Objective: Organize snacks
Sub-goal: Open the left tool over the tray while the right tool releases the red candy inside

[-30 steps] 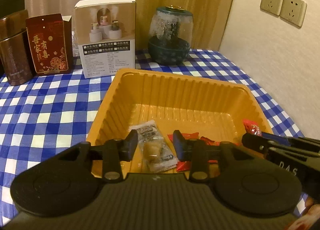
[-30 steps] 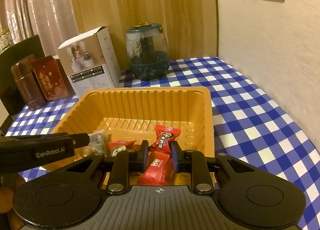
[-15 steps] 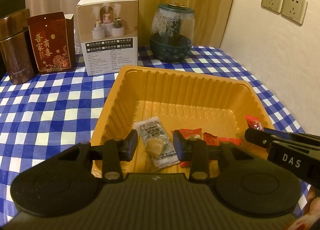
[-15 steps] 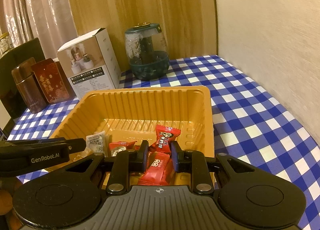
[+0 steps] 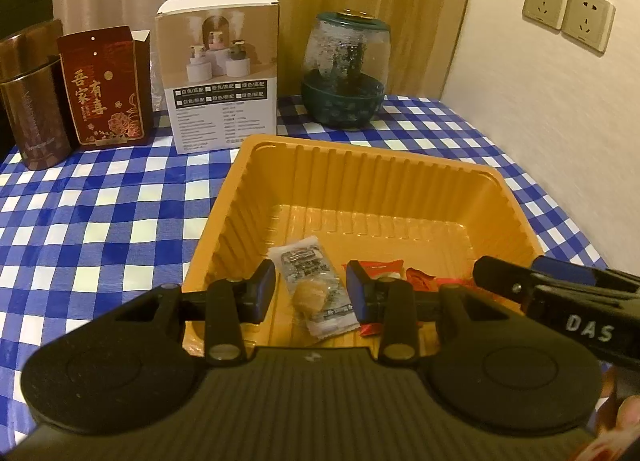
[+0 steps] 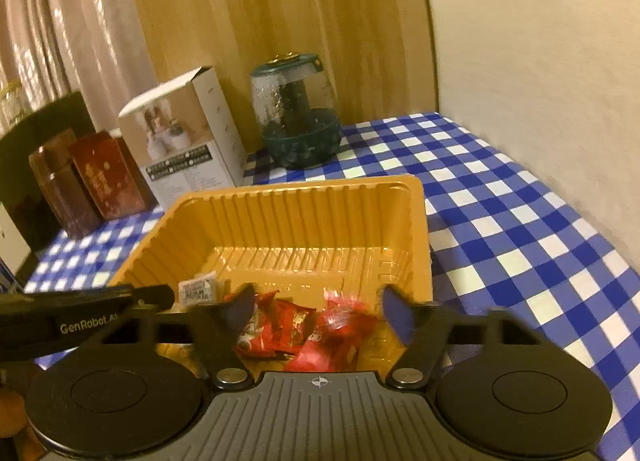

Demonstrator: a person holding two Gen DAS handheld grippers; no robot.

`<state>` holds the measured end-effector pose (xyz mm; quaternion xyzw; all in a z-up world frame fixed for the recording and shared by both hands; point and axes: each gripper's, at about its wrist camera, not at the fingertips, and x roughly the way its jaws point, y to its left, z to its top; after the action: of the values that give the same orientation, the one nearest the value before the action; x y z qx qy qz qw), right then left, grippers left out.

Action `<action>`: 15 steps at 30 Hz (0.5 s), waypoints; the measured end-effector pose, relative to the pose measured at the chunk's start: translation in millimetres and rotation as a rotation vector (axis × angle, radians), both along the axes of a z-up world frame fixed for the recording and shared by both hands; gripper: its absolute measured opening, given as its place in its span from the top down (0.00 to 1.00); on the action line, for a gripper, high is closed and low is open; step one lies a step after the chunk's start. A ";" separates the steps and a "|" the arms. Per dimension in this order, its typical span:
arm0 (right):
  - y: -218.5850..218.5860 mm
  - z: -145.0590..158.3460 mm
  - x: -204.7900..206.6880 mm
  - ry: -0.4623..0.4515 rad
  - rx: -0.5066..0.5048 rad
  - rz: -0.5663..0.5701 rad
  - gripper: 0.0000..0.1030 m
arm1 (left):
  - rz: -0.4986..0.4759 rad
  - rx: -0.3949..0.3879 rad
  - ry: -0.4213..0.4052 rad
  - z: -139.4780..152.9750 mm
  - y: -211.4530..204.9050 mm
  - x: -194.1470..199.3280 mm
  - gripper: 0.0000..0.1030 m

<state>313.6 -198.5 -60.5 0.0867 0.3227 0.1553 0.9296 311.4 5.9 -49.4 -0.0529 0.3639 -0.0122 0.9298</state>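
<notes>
Snacks in red wrappers (image 6: 320, 335) lie in the orange tray (image 6: 416, 221), directly below the right gripper (image 6: 320, 307), whose fingers are opening, nothing pinched (left gripper (image 5: 311, 289) narrowly parted, empty, above the clear-wrapped snack (image 5: 316, 289)).

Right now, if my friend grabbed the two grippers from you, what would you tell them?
Left gripper: partly open over the near end of the yellow tray, holding nothing. The clear-wrapped snack lies in the tray below it.
Right gripper: its jaws are opening, and nothing is pinched between them. The red candies lie in a heap below, in the near end of the tray.
Done: the clear-wrapped snack and the red candies are in the tray.
Left: no loose snacks show on the checked tablecloth, so look beyond these views for more.
</notes>
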 end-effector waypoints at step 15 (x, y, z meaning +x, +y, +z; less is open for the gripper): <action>-4.2 2.9 0.3 -0.001 -0.002 -0.008 0.30 | 0.005 0.006 0.003 0.2 0.6 -2.7 0.65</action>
<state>313.8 -202.6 -57.6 0.0868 0.3220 0.1512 0.9306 308.7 6.4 -49.2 -0.0509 0.3652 -0.0084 0.9295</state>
